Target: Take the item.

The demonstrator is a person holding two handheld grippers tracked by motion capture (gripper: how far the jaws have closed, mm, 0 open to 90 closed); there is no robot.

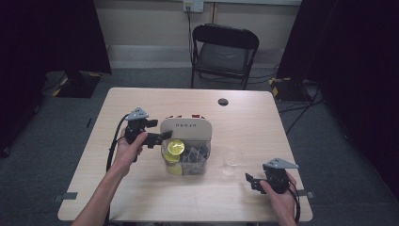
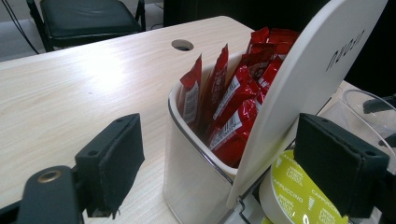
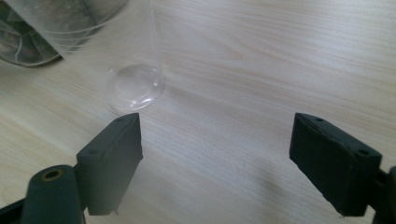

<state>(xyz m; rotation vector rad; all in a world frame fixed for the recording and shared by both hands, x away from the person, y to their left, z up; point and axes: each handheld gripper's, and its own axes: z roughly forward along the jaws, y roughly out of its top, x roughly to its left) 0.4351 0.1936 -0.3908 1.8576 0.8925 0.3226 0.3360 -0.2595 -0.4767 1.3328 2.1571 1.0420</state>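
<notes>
A clear organiser box (image 1: 203,165) (image 2: 187,177) stands mid-table with its white lid (image 1: 186,128) (image 2: 317,70) tilted up. Red sachets (image 2: 233,107) fill its far compartment. A yellow-green cappuccino capsule (image 1: 176,147) (image 2: 299,196) lies in the near one, beside grey tea bags (image 1: 195,153). My left gripper (image 1: 157,137) (image 2: 229,172) is open at the box's left side, its jaws straddling the lid's lower edge and the box corner. A clear plastic cup (image 1: 231,160) (image 3: 135,86) stands right of the box. My right gripper (image 1: 249,181) (image 3: 229,163) is open above bare table, just short of the cup.
A cable hole (image 1: 223,101) (image 2: 182,45) sits in the tabletop behind the box. A black folding chair (image 1: 223,52) stands beyond the far edge. Bare wood stretches left of the box and along the front edge.
</notes>
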